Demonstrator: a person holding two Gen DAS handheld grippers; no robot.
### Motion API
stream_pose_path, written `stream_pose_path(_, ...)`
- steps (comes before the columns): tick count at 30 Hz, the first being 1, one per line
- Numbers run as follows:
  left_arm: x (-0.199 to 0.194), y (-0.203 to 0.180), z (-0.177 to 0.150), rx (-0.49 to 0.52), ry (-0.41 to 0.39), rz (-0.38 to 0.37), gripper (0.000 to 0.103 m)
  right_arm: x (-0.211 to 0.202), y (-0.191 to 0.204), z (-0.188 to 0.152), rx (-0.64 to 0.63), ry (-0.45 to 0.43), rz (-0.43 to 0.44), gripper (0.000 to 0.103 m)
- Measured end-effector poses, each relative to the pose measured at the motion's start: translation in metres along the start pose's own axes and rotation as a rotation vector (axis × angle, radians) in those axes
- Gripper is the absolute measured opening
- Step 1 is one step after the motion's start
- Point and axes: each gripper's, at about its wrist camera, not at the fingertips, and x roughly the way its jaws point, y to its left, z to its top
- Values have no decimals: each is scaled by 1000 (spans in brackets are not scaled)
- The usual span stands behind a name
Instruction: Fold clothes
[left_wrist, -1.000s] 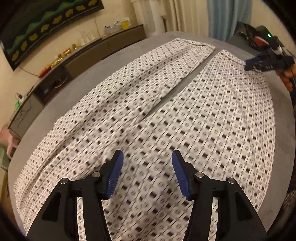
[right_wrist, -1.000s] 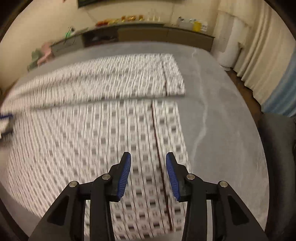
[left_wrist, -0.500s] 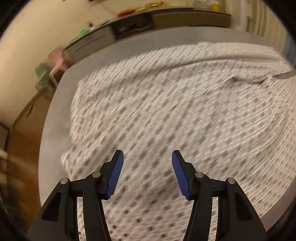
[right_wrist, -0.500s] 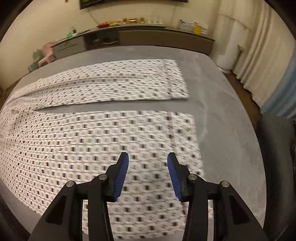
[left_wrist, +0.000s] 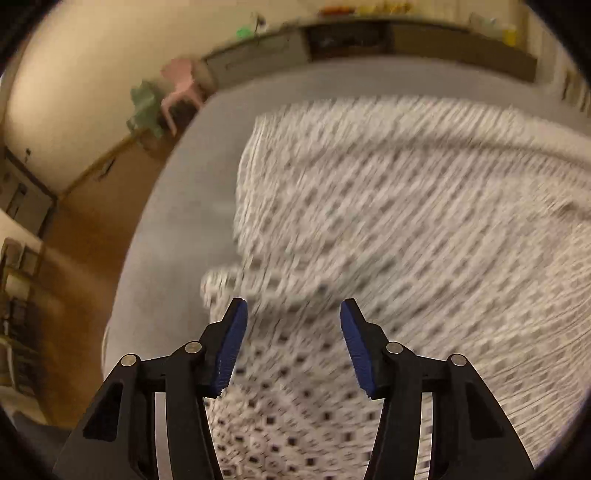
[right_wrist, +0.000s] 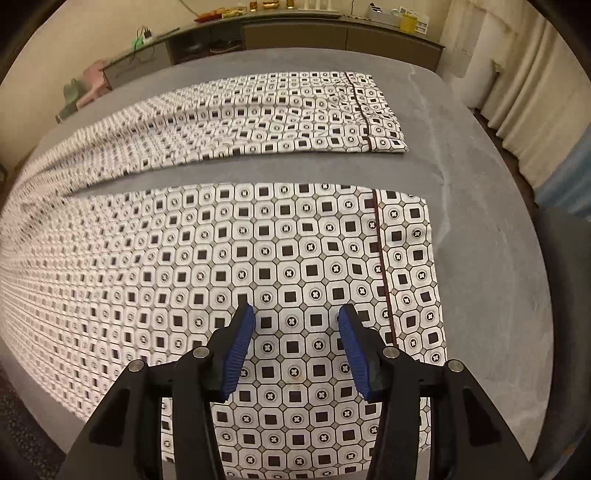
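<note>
Patterned trousers (right_wrist: 280, 236) look like thin woven cloth, matt, printed with dark squares on white, a dark piping line near each cuff. Grey table cover (right_wrist: 480, 229) reads as matt felt-like fabric, faintly creased. Right gripper (right_wrist: 295, 343) has matt black plastic arms, ribbed blue pads (right_wrist: 240, 347), shiny metal pins.

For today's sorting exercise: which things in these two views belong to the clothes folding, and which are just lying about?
Belongs to the job:
patterned trousers
grey table
left gripper, open
right gripper, opening, nothing between the jaws

Just lying about:
sideboard
yellow container
pink stool
curtains
</note>
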Motion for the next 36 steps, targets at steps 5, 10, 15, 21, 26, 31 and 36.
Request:
stream_pose_path(5, -26, -34, 35, -8, -95, -167, 57, -31, -25, 61, 105, -173, 43, 78)
stream_pose_path(10, -8, -57, 61, -68, -68, -308, 57, 32, -41, 177, 129, -152, -47, 79)
stream_pose_path(15, 18, -54, 78, -198, -26, -445, 58, 117, -65, 247, 145, -83, -167, 79)
stream_pose_path(21, 31, -63, 92, -276, -4, -572, 60, 135, -72, 268, 114, -50, -176, 65)
stream_pose_path(26, 35, -86, 95, -279, 19, -691, 64, 106, -38, 258, -64, -151, -148, 9)
stream_pose_path(31, 41, -109, 106, -350, 46, -767, 72, 22, 0, 199, -214, -393, -73, 9)
stream_pose_path(36, 53, -165, 148, -396, 84, -814, 74, -39, 15, 123, -293, -518, -3, 9)
